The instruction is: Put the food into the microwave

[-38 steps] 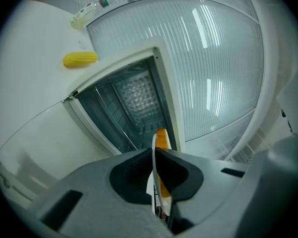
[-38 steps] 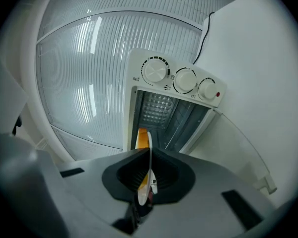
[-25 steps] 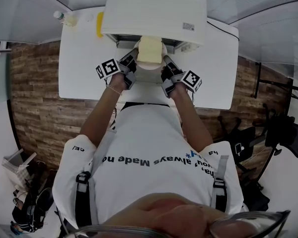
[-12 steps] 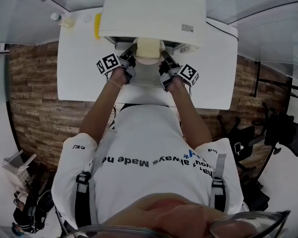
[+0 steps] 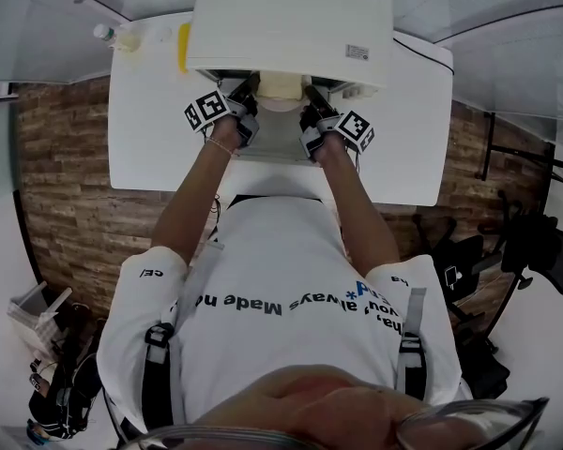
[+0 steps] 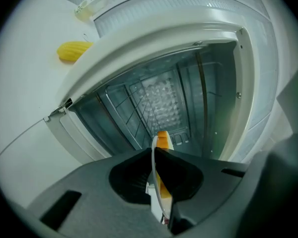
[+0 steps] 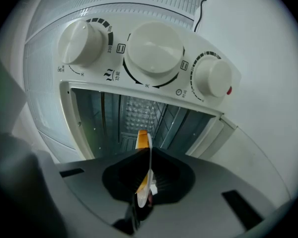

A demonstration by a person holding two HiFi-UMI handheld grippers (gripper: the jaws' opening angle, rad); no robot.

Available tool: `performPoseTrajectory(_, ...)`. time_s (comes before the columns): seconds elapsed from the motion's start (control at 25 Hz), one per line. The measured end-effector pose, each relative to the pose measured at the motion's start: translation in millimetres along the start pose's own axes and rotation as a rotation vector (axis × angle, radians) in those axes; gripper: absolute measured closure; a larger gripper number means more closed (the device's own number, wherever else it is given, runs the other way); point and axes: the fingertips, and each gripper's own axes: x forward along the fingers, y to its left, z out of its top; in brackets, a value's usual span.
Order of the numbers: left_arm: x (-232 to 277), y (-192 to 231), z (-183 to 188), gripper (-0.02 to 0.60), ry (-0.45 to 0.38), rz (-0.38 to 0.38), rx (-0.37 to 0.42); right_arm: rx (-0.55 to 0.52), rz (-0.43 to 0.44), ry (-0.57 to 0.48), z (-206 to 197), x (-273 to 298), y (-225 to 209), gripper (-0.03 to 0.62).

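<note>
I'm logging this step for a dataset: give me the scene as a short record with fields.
microwave: on table, open
plate: carries food, partly inside the opening
left hand-held gripper: shut on plate rim
right hand-held gripper: shut on plate rim
also on table: yellow item, bottle

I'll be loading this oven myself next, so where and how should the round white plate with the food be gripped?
Pinch the round white plate by its thin rim at two opposite sides, edge-on from the person's side. The pale yellow food slab fills the middle, and side grips leave the leading edge free for the white microwave. The left gripper and right gripper hold it so.
</note>
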Motion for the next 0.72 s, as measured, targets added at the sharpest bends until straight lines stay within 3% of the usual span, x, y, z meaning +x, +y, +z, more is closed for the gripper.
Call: performPoseTrajectory(0.72,17,16,1,0.561,0.007,0.023,0.005,0.018,-0.036,-0.038,9,10,-17,0.574)
